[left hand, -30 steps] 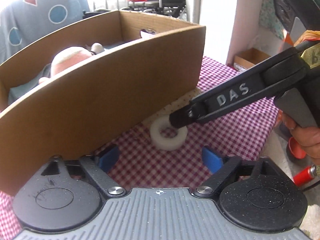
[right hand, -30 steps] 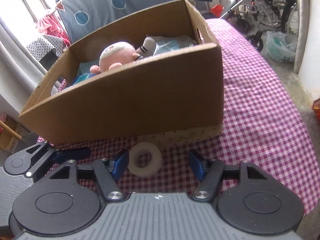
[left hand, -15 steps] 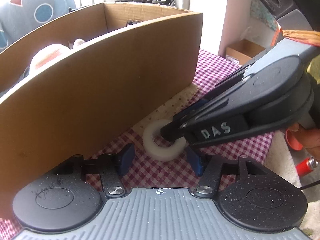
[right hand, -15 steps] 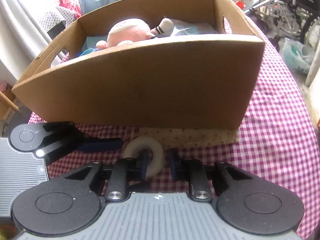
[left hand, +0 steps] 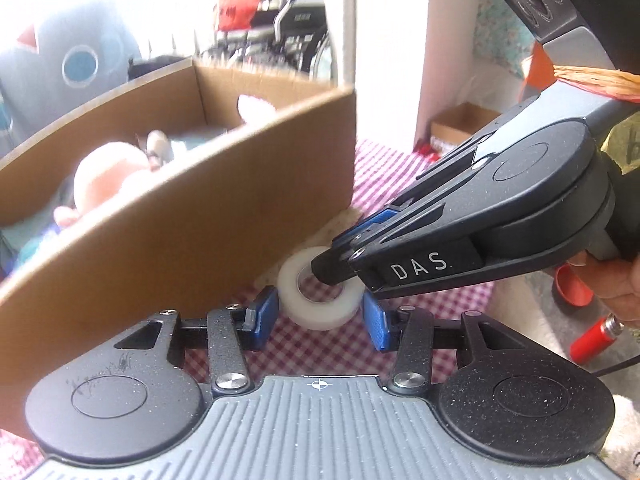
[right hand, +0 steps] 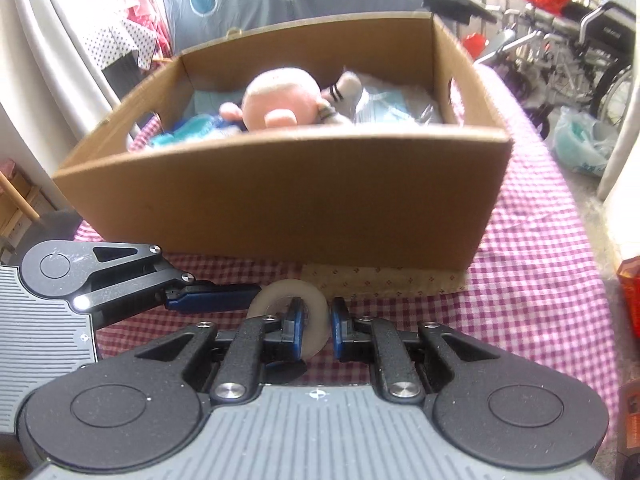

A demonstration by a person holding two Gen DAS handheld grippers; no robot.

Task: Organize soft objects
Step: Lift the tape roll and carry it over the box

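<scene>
- The bench [right hand: 560, 248] wears a red-and-white checked cloth, with a small beige patterned mat [right hand: 384, 280] lying on it and partly tucked under the box.
- The cardboard box [right hand: 304, 204] stands on the bench, open at the top; its near wall rises just behind both grippers.
- Inside the box a pink plush doll [right hand: 280, 100] lies among blue and pale soft items, with a clear plastic bag [right hand: 396, 106] to its right.
- The right gripper [right hand: 316, 326] has its jaws clamped on the rim of the white foam ring [right hand: 316, 304], one blue pad inside the hole and one outside.
- The left gripper [left hand: 318, 320] has its jaws apart, one blue pad on either side of the ring and close to it; whether they touch it I cannot tell.
- The ring [left hand: 320, 300] sits in front of the box's near wall, just above the checked cloth, by the mat's edge.
- A red cylinder [left hand: 596, 336] lies beyond the bench edge, at the far right of the left wrist view.
</scene>
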